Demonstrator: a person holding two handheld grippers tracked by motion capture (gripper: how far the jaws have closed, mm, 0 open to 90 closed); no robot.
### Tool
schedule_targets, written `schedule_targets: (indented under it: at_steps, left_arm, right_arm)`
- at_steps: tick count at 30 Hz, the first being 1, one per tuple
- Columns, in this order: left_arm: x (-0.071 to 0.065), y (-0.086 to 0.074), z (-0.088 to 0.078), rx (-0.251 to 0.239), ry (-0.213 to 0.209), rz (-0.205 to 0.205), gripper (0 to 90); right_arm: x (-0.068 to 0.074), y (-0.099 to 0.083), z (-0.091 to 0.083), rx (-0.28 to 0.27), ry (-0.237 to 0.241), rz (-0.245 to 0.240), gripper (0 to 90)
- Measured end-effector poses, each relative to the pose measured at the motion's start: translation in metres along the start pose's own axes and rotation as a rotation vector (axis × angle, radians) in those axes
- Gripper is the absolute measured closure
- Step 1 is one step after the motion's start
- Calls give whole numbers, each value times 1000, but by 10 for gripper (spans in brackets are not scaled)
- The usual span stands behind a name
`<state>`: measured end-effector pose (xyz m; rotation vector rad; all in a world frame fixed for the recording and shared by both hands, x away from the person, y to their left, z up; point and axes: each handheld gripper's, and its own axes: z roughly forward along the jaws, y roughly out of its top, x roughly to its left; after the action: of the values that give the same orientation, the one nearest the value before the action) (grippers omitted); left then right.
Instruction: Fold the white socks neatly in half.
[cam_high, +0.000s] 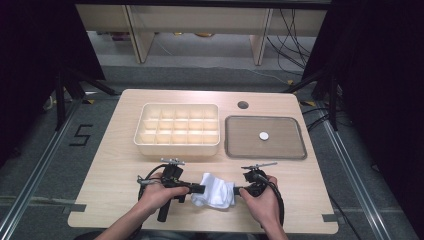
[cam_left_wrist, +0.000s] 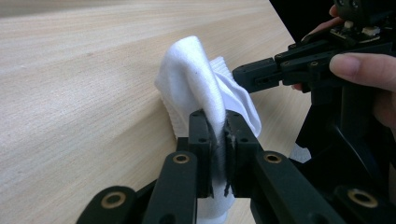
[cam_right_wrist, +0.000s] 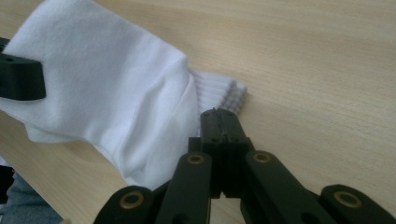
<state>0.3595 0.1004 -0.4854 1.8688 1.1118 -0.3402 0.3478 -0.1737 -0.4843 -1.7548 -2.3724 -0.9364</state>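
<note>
White sock (cam_high: 214, 190) bunched on the wooden table (cam_high: 115, 165) near the front edge, between the two hands. Left gripper (cam_left_wrist: 218, 135) clamped on a raised fold of the fabric, presumably to anchor that end. Right gripper (cam_right_wrist: 220, 122) pressed fully together just beside the ribbed cuff (cam_right_wrist: 219, 91), nothing visibly pinched, probably placed to take the cuff next. Behind: cream divider box (cam_high: 177, 131) with empty compartments, likely where the sock goes, and grey tray (cam_high: 265, 137) holding a small white disc (cam_high: 263, 135).

Black hand-held gripper (cam_left_wrist: 218, 135) (brass rivets)
</note>
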Motion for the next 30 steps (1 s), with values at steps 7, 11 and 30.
schedule_targets:
  at_steps: [7,11,30]
  left_arm:
    - [0,2,1,1,-8,10,820]
    - [-1,3,2,5,-3,8,819]
    - [-4,6,4,29,11,35,818]
  right_arm:
    - [-1,-1,3,2,-19,-31,900]
    - [1,-1,5,-2,-34,-43,900]
    - [11,1,9,2,-24,-68,900]
